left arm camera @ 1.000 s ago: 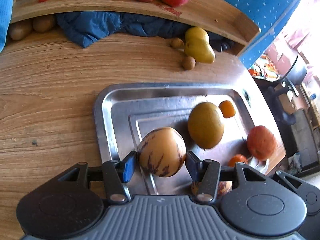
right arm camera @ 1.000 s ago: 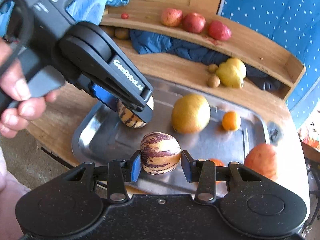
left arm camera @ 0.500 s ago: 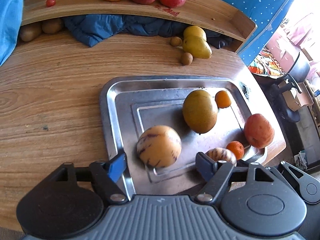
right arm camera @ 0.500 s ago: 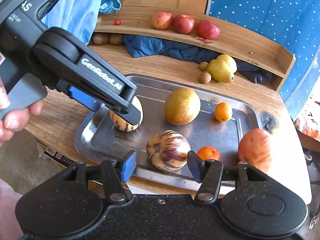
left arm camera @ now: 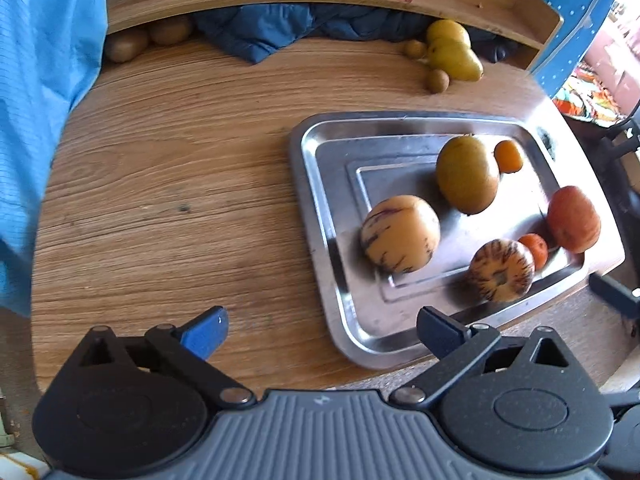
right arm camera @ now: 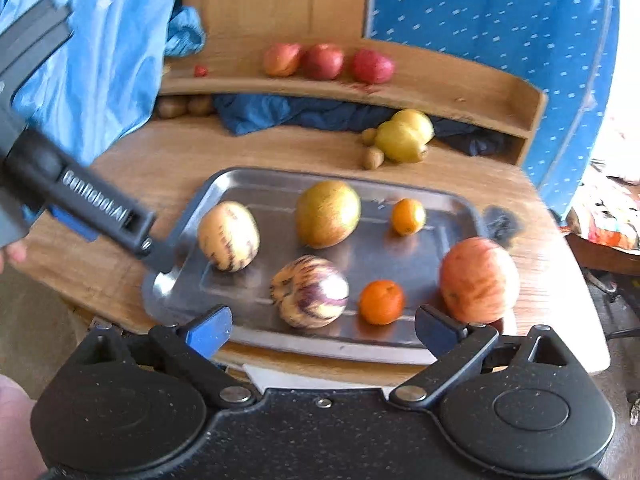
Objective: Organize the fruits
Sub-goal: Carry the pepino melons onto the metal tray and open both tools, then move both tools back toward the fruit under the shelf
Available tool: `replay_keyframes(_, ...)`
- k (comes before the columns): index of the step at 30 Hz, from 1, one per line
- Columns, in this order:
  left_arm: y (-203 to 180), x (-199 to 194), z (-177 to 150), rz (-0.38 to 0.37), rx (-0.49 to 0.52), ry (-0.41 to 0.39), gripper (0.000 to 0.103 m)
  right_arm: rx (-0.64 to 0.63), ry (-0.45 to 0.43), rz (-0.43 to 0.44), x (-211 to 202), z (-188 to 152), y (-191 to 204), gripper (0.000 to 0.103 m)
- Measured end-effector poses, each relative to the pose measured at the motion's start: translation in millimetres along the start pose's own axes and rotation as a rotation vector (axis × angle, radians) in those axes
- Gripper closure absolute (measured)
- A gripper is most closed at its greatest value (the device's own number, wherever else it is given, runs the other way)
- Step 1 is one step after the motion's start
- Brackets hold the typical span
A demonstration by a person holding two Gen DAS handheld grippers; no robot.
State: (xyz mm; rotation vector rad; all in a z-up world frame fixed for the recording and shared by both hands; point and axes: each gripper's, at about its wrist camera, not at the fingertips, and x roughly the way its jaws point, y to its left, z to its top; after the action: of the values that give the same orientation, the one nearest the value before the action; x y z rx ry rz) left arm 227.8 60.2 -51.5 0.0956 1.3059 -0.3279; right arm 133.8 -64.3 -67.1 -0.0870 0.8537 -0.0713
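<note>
Both pepino melons released: pale one [left arm camera: 401, 233] ahead-right of left claw [left arm camera: 322, 334], striped one [right arm camera: 310, 291] just ahead of right claw [right arm camera: 323, 330], both resting free on the steel tray [right arm camera: 256, 184]. Both claws now spread wide, empty, backed off from a second ago. Placement looks done; next fruit likely from the bench [left arm camera: 180, 160].

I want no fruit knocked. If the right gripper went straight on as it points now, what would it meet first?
Probably the purple-striped melon near the tray's front edge: it lies centred ahead of the open right gripper. Depth is unclear, so the tray's rim might come first.
</note>
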Motion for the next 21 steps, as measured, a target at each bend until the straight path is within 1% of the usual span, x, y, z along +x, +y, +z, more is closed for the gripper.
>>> replay_keyframes(2,1.1,-1.4,1.9,0.013,-0.005,0.004,0.001,0.015,-0.025,-0.016,-4.7,0.9,-4.4,0.001)
replay_keyframes(6,-2.5,-7.1,11.8,0.035,0.002,-0.020,0.001,0.035,-0.058,-0.038,-9.6,3.2,-13.5,0.001)
replay_keyframes(9,-7.4,-10.5,20.8,0.035,0.017,-0.048,0.001,0.049,-0.072,-0.066,-8.4,9.2,-19.6,0.001)
replay_keyframes(13,-14.3,-8.6,35.4,0.038,0.012,-0.065,0.001,0.050,-0.092,-0.092,-3.2,16.0,-26.2,0.001)
replay_keyframes(17,-24.7,-0.1,54.9,0.014,0.022,-0.074,0.001,0.059,-0.113,-0.126,3.3,23.3,-41.8,0.001)
replay_keyframes(19,-31.2,2.9,66.4,-0.008,0.031,-0.077,0.001,0.087,-0.122,-0.148,5.7,29.2,-55.1,0.001)
replay_keyframes(21,-38.5,5.9,78.7,-0.040,0.047,-0.098,0.001,0.125,-0.128,-0.144,9.3,35.4,-68.6,0.001)
